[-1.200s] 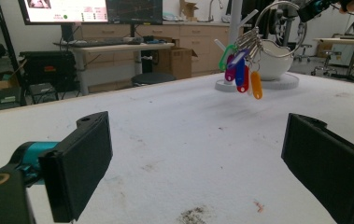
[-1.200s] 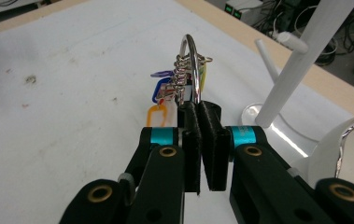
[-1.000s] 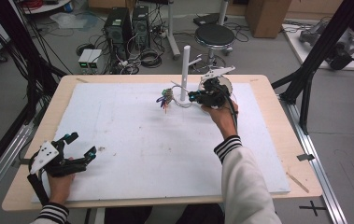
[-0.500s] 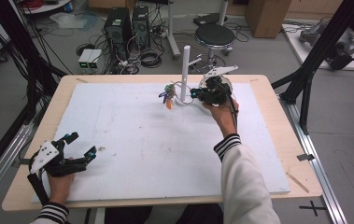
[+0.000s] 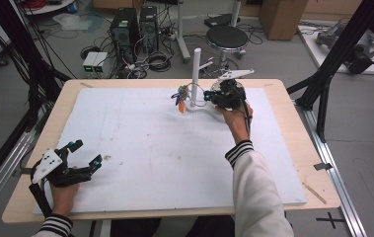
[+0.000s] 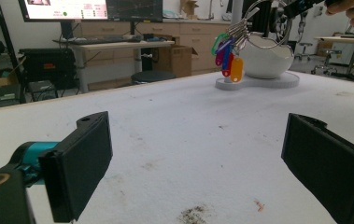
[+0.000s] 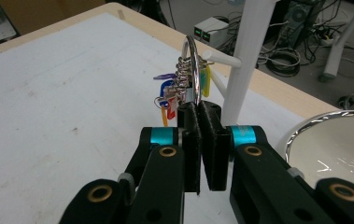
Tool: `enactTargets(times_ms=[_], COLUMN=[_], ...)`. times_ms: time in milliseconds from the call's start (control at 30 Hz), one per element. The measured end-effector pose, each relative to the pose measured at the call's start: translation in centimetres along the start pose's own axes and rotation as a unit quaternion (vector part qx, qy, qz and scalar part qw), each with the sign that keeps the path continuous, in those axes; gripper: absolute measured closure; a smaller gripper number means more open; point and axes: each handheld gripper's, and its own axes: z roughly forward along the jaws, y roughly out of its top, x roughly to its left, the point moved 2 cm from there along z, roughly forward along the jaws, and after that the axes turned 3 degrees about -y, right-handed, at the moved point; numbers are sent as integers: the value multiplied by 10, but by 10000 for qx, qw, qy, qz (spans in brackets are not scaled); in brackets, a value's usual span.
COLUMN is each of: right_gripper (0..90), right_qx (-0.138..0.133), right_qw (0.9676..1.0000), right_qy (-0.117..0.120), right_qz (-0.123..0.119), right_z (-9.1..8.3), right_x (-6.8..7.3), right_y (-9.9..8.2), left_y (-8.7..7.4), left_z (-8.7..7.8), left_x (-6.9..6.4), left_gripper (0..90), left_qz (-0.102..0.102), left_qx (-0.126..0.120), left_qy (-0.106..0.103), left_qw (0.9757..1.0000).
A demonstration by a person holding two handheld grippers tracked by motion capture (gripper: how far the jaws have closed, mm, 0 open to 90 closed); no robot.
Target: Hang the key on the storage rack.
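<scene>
My right gripper [image 7: 201, 140] has its jaws pressed together on the lower part of a big metal key ring [image 7: 192, 70], which stands upright between the pads. From the ring hangs a bunch of coloured key tags [image 7: 167, 100] on small metal loops; I can make out purple, blue, red, orange and a yellow one. The ring sits right at the short peg [image 7: 219, 58] that sticks out from the white post [image 7: 247, 60]; I cannot tell whether it is already over the peg or just touching it.

From the high view, the right gripper [image 5: 209, 97] is at the far middle of the table [image 5: 293, 94], just right of the post [image 5: 196, 74], with the tags [image 5: 180, 98] hanging on the post's left side. A white bowl [image 7: 338, 144] with a shiny rim sits just right of the post's base, near my right hand [image 5: 236, 116].

My left gripper [image 5: 88, 153] rests at the near left corner on the white mat [image 5: 140, 148], well apart from the post. Its jaws stand wide apart with nothing between them. Through the left gripper view I see the mat [image 6: 188, 140] with a few dirty marks, and far off the tags [image 6: 228, 56], the bowl [image 6: 268, 58] and the ring [image 6: 270, 28].
</scene>
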Motion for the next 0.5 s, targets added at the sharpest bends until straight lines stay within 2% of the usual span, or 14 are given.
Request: enactTargets(times_ms=[500], right_gripper=[880], right_qx=[-98], right_qw=[9997], right_qy=[-119], right_qz=[163], right_z=[4], right_x=[-10], right_y=[-3], left_y=[0], left_z=[0], left_x=[0], left_gripper=[91], left_qz=[-5], left_qx=[2], left_qy=[2], left_qw=[10000])
